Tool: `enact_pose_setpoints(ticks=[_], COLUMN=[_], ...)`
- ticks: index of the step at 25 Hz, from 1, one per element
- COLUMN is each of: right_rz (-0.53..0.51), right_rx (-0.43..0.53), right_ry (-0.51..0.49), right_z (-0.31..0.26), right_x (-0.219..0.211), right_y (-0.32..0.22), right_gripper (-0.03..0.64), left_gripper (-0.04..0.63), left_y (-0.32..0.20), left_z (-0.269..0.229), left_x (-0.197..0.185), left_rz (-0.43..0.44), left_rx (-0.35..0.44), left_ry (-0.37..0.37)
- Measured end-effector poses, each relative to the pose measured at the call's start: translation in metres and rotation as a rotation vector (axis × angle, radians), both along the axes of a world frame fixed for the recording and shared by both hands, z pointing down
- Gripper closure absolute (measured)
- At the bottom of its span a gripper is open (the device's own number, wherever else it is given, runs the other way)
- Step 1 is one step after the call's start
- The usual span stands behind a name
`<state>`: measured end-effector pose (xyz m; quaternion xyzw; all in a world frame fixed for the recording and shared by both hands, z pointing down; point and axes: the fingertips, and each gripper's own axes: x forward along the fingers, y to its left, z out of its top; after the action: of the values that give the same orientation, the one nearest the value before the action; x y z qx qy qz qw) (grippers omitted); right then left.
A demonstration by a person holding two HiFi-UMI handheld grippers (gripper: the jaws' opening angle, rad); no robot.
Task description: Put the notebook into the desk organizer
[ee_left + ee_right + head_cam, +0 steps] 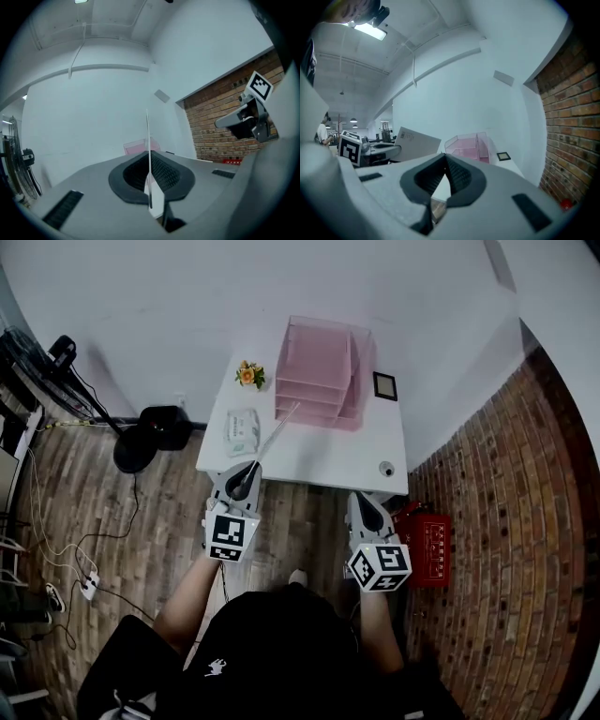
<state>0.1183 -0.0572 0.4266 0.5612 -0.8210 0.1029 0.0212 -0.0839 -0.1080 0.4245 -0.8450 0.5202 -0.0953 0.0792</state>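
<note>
- The left gripper (246, 482) pinches the thin notebook (278, 432) over the worktop (314, 454), near the pink desk organizer (319, 371).
- The right gripper (367, 517) has its jaws pressed together, empty.

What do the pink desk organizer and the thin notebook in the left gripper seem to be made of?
The desk organizer: probably translucent pink plastic or acrylic, smooth finish; the white behind shows faintly through its walls. The notebook: likely paper with a matte whitish cover; it looks pale, flat and very slim where the left gripper holds it edge-on.
</note>
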Motion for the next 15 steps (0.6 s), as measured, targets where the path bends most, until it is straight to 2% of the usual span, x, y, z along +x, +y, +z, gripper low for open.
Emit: enact_pose_setpoints(ticks=[3, 9, 15], right_rz=[-0.009, -0.028, -0.063], right_rx=[-0.003, -0.006, -0.028], right_ry=[-0.012, -0.036, -0.045], right_z=[0.004, 0.009, 0.023], right_x=[0.019, 0.053, 0.069], right_y=[-0.015, -0.041, -0.065], right_gripper=[0.615, 0.615, 0.615], left_gripper=[0.584, 0.584, 0.584], left_y=[-0.015, -0.042, -0.071], left_z=[0.003, 0.011, 0.02], left_x=[0.019, 0.061, 0.085], left_rz=[-0.011, -0.016, -0.026], left_rx=[0.019, 0.086, 0.117], left_ry=[-0.062, -0.246, -0.358])
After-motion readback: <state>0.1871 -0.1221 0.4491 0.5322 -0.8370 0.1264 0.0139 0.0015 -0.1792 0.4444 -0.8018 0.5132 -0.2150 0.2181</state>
